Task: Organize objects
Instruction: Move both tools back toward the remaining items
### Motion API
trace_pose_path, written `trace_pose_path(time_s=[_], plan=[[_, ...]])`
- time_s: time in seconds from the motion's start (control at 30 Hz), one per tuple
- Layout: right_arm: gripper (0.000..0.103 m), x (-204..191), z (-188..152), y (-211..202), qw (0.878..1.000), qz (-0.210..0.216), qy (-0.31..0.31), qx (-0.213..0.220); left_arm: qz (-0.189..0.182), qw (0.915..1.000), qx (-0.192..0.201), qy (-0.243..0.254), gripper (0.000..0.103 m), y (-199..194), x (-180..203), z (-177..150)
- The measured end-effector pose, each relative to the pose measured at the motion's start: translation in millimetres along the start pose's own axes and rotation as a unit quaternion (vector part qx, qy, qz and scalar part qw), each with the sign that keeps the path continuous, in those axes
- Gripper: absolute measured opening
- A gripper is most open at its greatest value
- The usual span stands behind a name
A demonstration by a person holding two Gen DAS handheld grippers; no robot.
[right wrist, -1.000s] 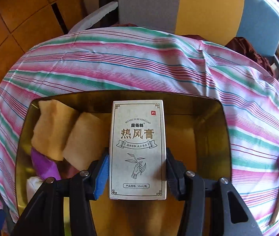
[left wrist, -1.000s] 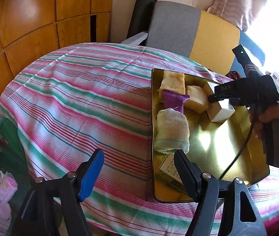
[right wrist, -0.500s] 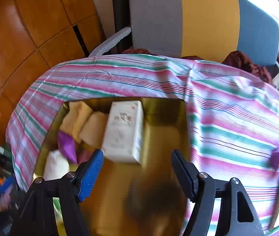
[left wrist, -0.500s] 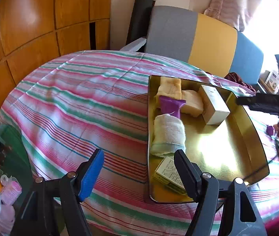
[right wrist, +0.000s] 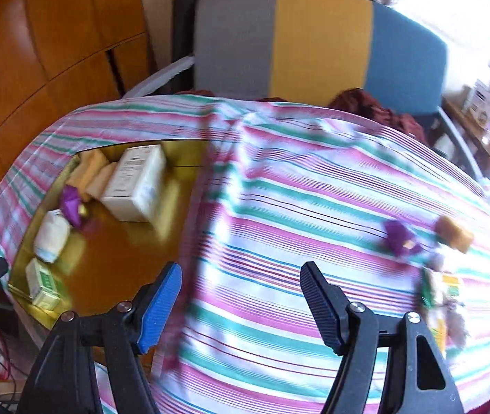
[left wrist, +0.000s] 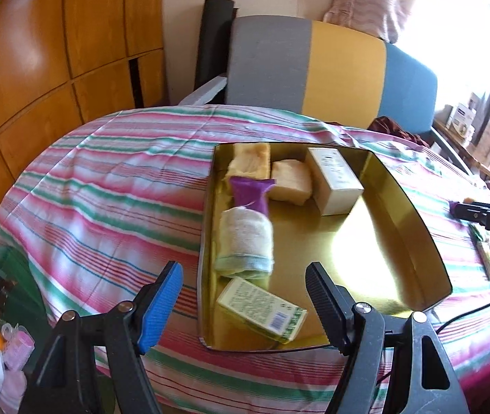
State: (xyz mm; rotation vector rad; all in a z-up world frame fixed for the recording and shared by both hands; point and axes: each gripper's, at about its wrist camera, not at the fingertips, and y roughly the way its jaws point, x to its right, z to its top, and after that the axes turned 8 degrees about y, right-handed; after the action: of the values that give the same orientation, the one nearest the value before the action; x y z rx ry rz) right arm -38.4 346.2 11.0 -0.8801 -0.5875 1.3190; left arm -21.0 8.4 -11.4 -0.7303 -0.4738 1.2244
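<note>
Two ribbed grippers, left (left wrist: 243, 296) and right (right wrist: 241, 296), we hold wide and empty; the glossy gold tray (left wrist: 396, 269) of boxes lies ahead of the left, the striped cloth (right wrist: 279, 207) under the right.

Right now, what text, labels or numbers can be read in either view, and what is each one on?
"DAS": on the black body of the right tool, cut off by the picture's edge.
White box: printed label, too blurred to read.
Green box: fine print and a barcode, too small to read.
Right wrist view: too blurred, nothing readable.
</note>
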Motion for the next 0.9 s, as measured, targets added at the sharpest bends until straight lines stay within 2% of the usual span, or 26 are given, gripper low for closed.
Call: trace_pose_path(time_s=[0.2, 0.37, 0.43, 0.53, 0.67, 0.8, 0.9], plan=[[0.072, 69, -11, -7, 0.996, -0.054, 0.065, 0.004, -0.010, 0.9995, 0.003, 0.028, 0.075, -2, 24, 7], [0.072, 126, -20, -14, 0.986, -0.102, 0.134, 0.017, -0.019, 0.9984, 0.003, 0.053, 0.075, 0, 46, 13], [0.073, 151, -25, -17, 0.977, -0.117, 0.177, 0.023, -0.024, 0.9976, 0.002, 0.065, 0.075, 1, 56, 16], [0.073, 187, -38, -19, 0.958, -0.131, 0.255, 0.029, -0.033, 0.9962, 0.002, 0.081, 0.075, 3, 72, 21], [0.073, 224, -52, -26, 0.929, -0.126, 0.347, 0.038, -0.049, 0.9932, 0.005, 0.105, 0.075, 5, 97, 30], [0.073, 249, -63, -37, 0.902, -0.124, 0.410, 0.058, -0.069, 0.9901, 0.006, 0.122, 0.074, 9, 121, 43], [0.073, 259, -69, -37, 0.892, -0.112, 0.434, 0.055, -0.088, 0.9872, 0.006, 0.133, 0.075, 12, 142, 54]])
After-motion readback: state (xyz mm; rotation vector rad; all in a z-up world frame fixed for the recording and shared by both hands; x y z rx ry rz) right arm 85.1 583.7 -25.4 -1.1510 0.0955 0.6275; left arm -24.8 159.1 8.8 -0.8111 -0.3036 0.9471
